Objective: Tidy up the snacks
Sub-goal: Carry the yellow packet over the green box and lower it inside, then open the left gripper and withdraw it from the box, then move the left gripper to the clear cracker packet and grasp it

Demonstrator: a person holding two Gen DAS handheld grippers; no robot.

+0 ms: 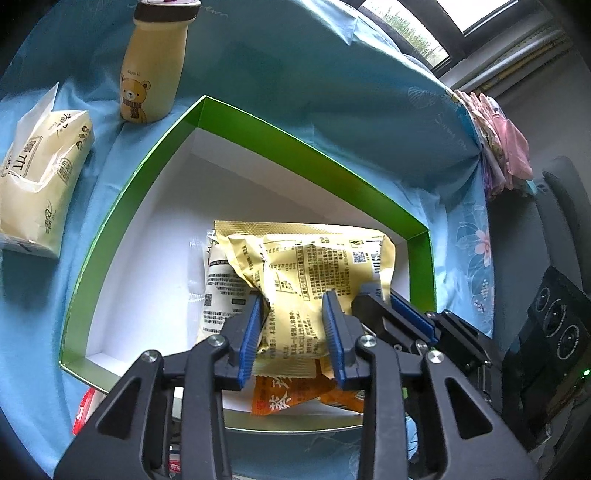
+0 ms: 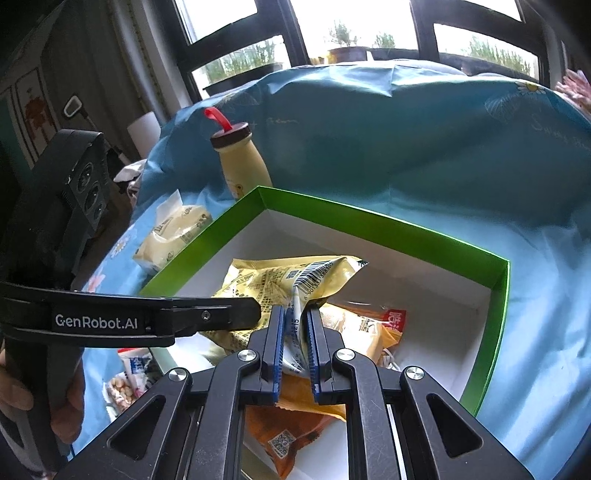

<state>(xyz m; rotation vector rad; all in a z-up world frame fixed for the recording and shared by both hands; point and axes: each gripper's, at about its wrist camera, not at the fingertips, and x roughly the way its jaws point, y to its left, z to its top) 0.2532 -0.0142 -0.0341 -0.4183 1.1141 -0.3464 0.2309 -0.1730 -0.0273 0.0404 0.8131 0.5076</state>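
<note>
Sitting in the green box, yellow snack bag, left gripper fingers spread loosely around it, right gripper pinching its edge, bear bottle at 11 o'clock.

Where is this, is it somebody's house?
Probably a room in a home. A table wears a blue flowered cloth, big windows show plants outside, and household things sit around: a tissue pack, a bear bottle and a green snack box.
</note>
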